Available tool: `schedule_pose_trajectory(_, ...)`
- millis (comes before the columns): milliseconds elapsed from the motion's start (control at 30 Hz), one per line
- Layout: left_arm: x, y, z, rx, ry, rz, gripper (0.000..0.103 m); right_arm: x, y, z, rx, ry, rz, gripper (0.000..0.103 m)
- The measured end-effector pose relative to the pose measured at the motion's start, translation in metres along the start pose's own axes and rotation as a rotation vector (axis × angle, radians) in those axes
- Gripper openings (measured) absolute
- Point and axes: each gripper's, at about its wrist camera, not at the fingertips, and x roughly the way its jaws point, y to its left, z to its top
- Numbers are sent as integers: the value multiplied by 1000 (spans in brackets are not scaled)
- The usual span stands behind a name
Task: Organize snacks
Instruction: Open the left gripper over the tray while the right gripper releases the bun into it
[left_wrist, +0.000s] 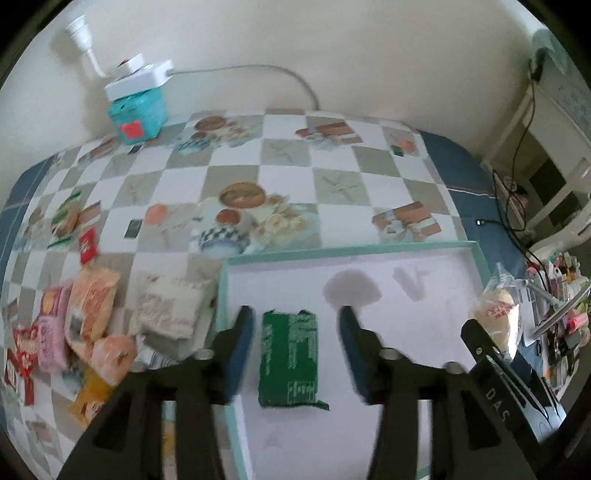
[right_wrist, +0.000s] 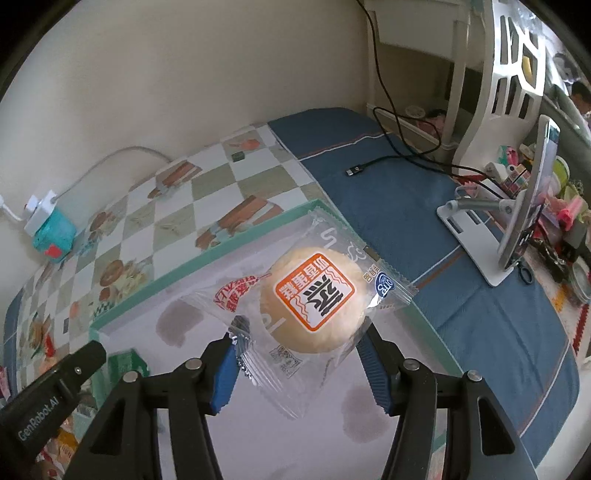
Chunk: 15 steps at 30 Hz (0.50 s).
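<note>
Two snacks at tray (left_wrist: 476, 258): green pack (left_wrist: 289, 360) lies flat inside, left gripper (left_wrist: 295, 332) fingers wide, clear of it. Right gripper (right_wrist: 301, 354) fingers pinch wrapped bun (right_wrist: 312, 299) above tray. We judge bun soft, film slippery; grip sides lightly.

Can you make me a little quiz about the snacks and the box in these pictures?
1. True or false: the green snack packet lies inside the teal-rimmed box.
2. What sits between the right gripper fingers: A) a round bun in a clear wrapper, B) a banana, C) a spoon?
3. Fill in: the pile of unsorted snacks lies on the ____ tablecloth, outside the box.

Key: 1 true; 2 A; 3 checkered. The left gripper stands open around the green packet without pressing it.
</note>
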Motion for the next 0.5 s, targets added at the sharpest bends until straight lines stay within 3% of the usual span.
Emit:
schedule_pose_trajectory(33,1,-1,0,4,-3,-2,71,1,0,1,-6,-1,-5,65)
schedule_pose_trajectory(133,0,0,1,3,3,3,73,0,1,3,-15,-7,-8,77)
schedule_pose_trajectory(267,-5,14,0,-40,15,7,87,-6,3,4,-34,-10,-1,84)
schedule_pose_trajectory(433,-21,41,-7,-104,14,34,87,-17,0,1,-29,-17,10,103)
schedule_pose_trajectory(500,-29,54,-12,-137,4,36,87,-24,-2,-1,-23,-20,15,103)
